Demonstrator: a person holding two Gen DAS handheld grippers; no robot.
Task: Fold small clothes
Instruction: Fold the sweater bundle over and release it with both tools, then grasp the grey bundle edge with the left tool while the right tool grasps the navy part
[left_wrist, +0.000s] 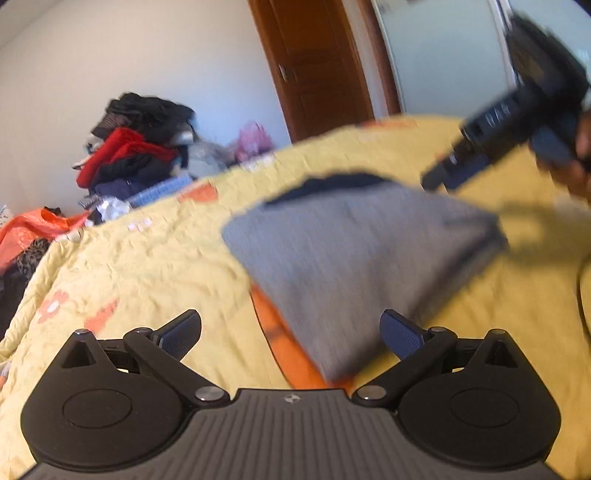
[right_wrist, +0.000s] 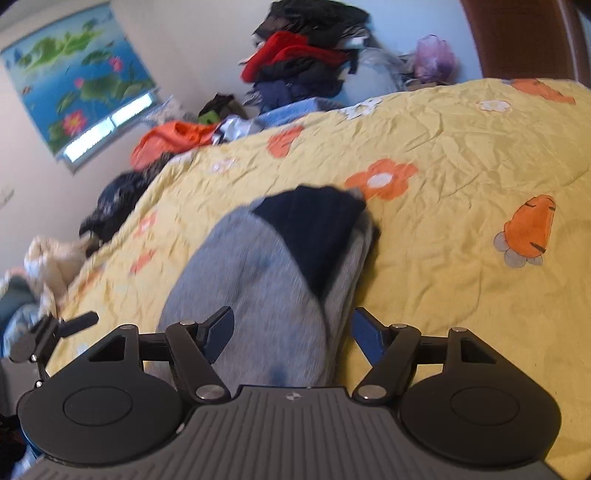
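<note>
Left wrist view shows the grey garment (left_wrist: 354, 258) lying on the yellow flower-print bedspread (left_wrist: 147, 266), already doubled over into a compact, roughly triangular bundle with a dark navy band (left_wrist: 332, 186) along its far edge. The left gripper (left_wrist: 291, 334) hangs just short of the bundle's near corner with its jaws spread wide and nothing between the pads. The right gripper (left_wrist: 439, 177) appears in this view as a blurred dark shape above the garment's far right side, a hand (left_wrist: 576, 147) behind it.

From the right wrist view, the same garment (right_wrist: 258, 280) runs away from the right gripper (right_wrist: 291, 332), whose jaws stand apart on either side of the cloth; the pads do not look pressed on it, so I judge it released.

At least one fold looks done, and the piece lies loose on the bed. Whether another fold or a smoothing pass is wanted cannot be told. A heap of unfolded clothes (right_wrist: 306, 48) waits beyond the bed's far edge, so more work probably remains.
</note>
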